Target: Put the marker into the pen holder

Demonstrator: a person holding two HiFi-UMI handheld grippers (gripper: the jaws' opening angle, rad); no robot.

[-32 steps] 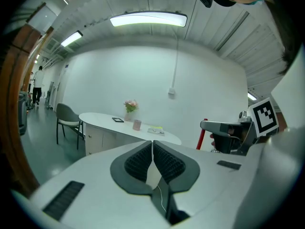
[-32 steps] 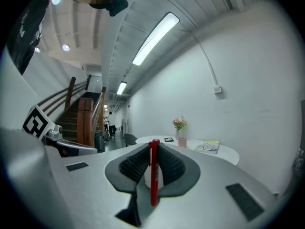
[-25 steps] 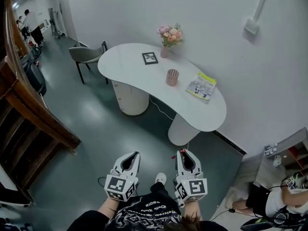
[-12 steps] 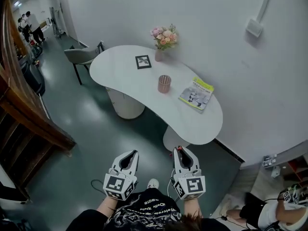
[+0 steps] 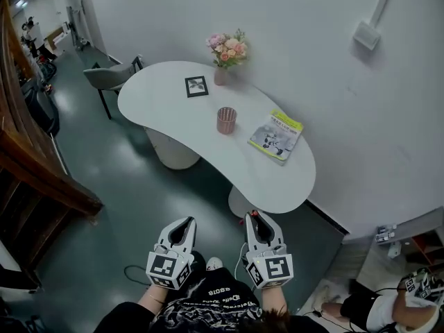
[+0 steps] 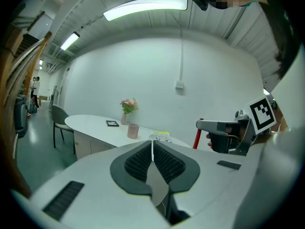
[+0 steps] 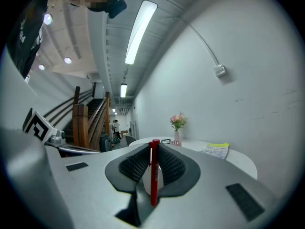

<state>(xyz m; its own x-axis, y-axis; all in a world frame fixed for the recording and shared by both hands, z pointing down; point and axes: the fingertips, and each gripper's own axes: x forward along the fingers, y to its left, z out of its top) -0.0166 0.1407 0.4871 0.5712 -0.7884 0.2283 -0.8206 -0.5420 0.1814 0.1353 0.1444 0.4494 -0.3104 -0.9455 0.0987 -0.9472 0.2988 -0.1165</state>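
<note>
A red marker stands upright between the jaws of my right gripper, which is shut on it; its red tip shows at the jaws in the head view. My left gripper is shut with nothing in it, beside the right gripper low in the head view. The pink pen holder stands on the white table, well ahead of both grippers. It also shows small in the left gripper view, pen holder.
On the table are a vase of flowers, a small framed picture and a magazine. A grey chair stands at the table's far left end. Wooden stairs rise on the left. A person sits at bottom right.
The view has moved closer to the table, which now lies lower and further left in the head view. Both grippers stay shut, the marker still in the right one.
</note>
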